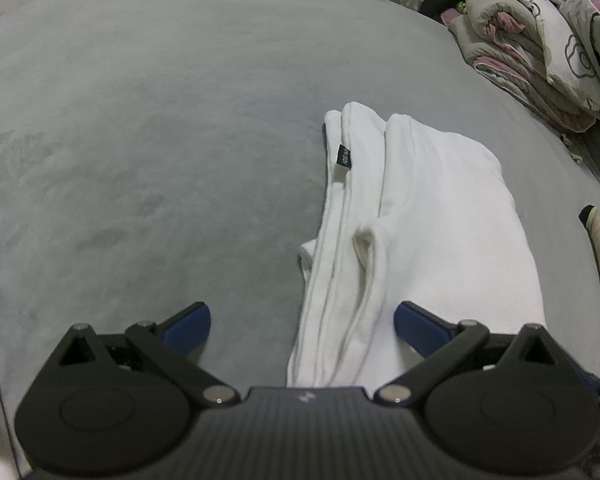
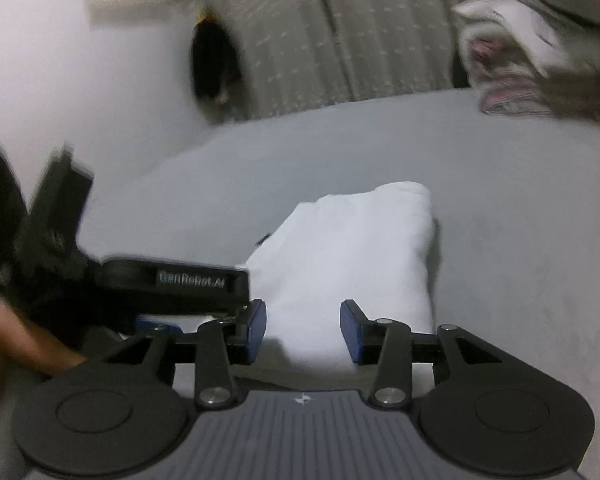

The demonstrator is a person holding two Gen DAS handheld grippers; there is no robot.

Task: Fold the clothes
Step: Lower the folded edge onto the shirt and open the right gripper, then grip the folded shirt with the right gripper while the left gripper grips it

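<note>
Looked soft, matt white cotton knit: the folded garment (image 1: 440, 208). Lay on a grey bedspread (image 1: 160, 140), short-napped and faintly brushed. Showed matt black plastic, blue rubbery pads (image 1: 190, 326) and polished metal rivets.

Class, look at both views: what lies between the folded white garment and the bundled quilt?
Only bare grey bedsheet separates white garment from quilt, clearest in the left wrist view.

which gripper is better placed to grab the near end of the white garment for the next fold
Left, probably. The left gripper hangs open right over the near edge of the folded white garment. The right gripper is open too, but its blurred view makes its placing harder to judge.
</note>
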